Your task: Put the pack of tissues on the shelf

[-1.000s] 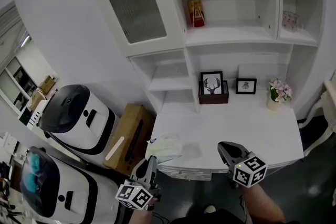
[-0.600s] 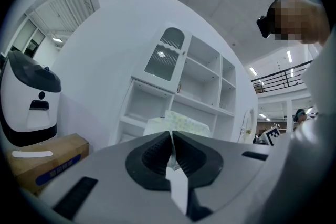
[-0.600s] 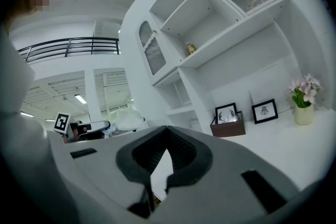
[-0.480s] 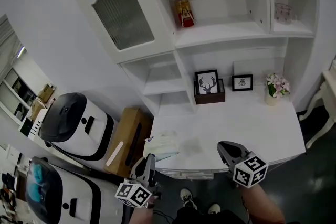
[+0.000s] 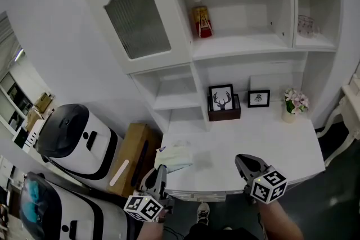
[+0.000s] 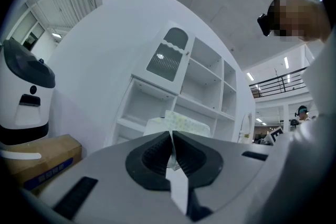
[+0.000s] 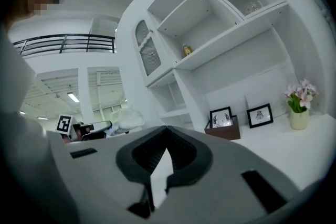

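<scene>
The pack of tissues (image 5: 175, 155), pale and soft, sits at the desk's front left corner, and my left gripper (image 5: 160, 172) is shut on its near edge. In the left gripper view the pack (image 6: 181, 122) rises just beyond the left gripper (image 6: 171, 137), a thin flap pinched between the jaws. My right gripper (image 5: 243, 159) hovers at the desk's front edge, shut and empty; in its own view the right gripper (image 7: 167, 143) points at the shelf unit (image 7: 220, 39). The open white shelves (image 5: 247, 42) stand above the desk.
A red-labelled bottle (image 5: 201, 21) stands on the middle shelf, a glass piece (image 5: 305, 25) to the right. Two framed pictures (image 5: 223, 99) and a flower vase (image 5: 295, 103) line the back of the white desk (image 5: 264, 140). White machines (image 5: 73, 132) and a cardboard box (image 5: 132, 154) are at left.
The head camera has shifted a little, so the shelf unit sits differently in view. Both grippers and the pack keep their places relative to each other.
</scene>
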The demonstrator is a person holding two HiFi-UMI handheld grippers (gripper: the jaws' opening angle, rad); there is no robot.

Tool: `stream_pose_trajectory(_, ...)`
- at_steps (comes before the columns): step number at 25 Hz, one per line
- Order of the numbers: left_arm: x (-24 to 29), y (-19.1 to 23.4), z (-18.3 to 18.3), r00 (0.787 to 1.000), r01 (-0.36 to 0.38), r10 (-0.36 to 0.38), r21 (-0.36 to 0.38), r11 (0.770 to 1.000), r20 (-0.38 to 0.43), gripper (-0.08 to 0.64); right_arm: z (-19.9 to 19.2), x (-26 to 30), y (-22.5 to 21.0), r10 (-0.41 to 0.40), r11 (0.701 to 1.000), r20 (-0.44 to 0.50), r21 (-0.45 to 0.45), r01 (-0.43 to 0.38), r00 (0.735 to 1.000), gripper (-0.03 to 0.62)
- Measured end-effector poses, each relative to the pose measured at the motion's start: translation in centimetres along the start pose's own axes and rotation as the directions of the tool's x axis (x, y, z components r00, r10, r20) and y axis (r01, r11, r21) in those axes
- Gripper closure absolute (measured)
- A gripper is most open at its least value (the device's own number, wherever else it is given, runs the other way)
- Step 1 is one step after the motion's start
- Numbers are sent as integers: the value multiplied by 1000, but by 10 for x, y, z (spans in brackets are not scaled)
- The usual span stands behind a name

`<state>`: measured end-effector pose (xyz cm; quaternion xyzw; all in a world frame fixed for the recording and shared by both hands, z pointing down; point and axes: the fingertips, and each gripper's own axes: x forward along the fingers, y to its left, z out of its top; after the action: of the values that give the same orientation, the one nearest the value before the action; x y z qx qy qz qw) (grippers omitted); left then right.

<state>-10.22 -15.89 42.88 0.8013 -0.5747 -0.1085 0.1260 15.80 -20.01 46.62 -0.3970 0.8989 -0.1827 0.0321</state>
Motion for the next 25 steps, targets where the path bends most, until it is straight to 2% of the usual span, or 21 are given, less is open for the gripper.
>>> stream_pose_trajectory(7,28,21,21,1000,29,-29,12,999,7,551,12,24,-2,-33,999,13,0,33,999,588)
stream_pose_trajectory(15,60,50,30,998,61,-61,3,998,8,551,12,55,-6,-63,998,2,10,63,998,588)
stream_pose_trajectory(25,109,81,37,996,87,-87,27,996,-17,551,10,88,-22,-116,993,-5,36,116,993,588)
